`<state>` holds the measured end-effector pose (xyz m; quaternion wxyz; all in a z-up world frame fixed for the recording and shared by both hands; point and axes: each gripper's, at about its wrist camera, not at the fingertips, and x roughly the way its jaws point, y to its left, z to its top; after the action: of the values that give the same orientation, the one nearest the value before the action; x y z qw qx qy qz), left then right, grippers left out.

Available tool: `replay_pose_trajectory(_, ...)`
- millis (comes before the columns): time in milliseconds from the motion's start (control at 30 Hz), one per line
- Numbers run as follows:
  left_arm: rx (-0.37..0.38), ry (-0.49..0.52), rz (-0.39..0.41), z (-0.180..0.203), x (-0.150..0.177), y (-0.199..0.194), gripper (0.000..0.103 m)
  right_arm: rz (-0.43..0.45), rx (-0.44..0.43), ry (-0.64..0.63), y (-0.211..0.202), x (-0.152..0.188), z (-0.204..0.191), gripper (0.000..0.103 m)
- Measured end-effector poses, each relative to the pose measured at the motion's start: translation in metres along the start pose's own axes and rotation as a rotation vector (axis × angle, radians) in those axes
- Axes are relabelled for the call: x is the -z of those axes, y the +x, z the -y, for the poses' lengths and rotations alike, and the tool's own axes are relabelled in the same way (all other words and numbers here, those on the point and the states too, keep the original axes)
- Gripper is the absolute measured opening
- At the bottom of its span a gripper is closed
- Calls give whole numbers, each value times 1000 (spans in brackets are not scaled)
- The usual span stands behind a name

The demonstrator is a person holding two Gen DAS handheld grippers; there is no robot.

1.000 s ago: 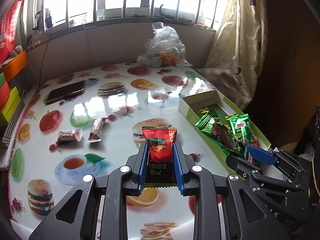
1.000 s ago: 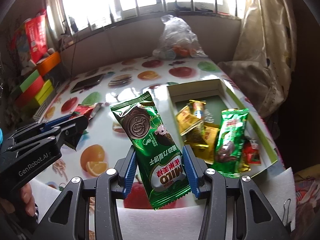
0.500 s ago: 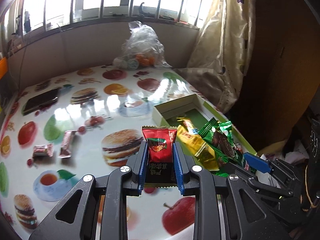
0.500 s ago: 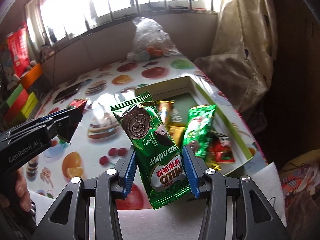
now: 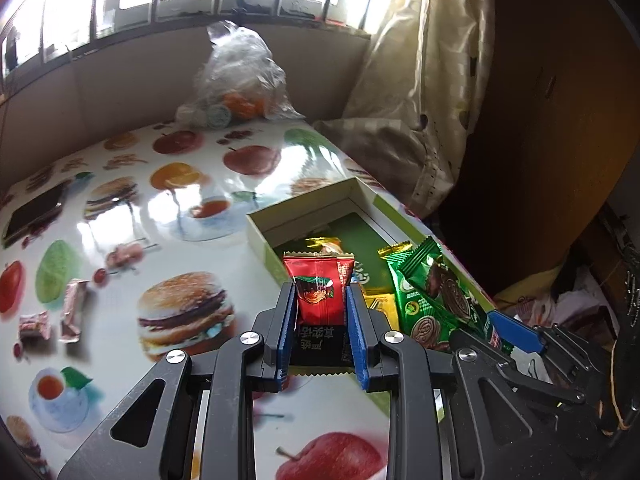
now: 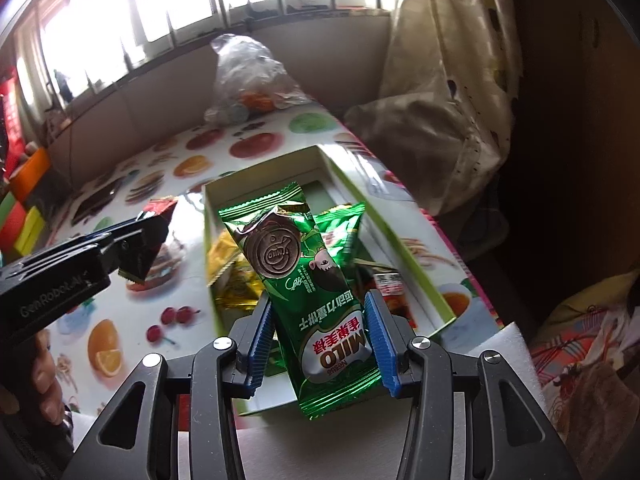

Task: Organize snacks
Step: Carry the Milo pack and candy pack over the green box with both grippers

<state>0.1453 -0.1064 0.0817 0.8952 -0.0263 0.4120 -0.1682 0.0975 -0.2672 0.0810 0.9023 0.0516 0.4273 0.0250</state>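
**Two tools, two packets over the box**

Two snacks are held at once. The left tool (image 5: 322,312) pinches a red packet (image 5: 320,286) between its blue pads, upright, at the near left wall of the open box (image 5: 304,200). The right tool (image 6: 318,334) is pressed onto a green Milo packet (image 6: 308,280), which stands tilted above the box's near end. Inside the box lie gold wrappers (image 6: 230,264) on the left, another green packet (image 6: 342,232) behind the held one and a small red-labelled one to the right — all loosely piled. On the bench (image 5: 120,272), well to the left of the box, two small pink sweets (image 5: 74,312) sit close together, a dark phone (image 5: 34,210) lies farther off, and a clear plastic bag (image 5: 240,80) rests at the far edge.
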Motion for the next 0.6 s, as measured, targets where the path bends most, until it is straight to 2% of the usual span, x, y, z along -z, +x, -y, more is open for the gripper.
replay_pose_trajectory(600,2,34,-49,17,-2,44,26,-31,67,31,29,-5,22,44)
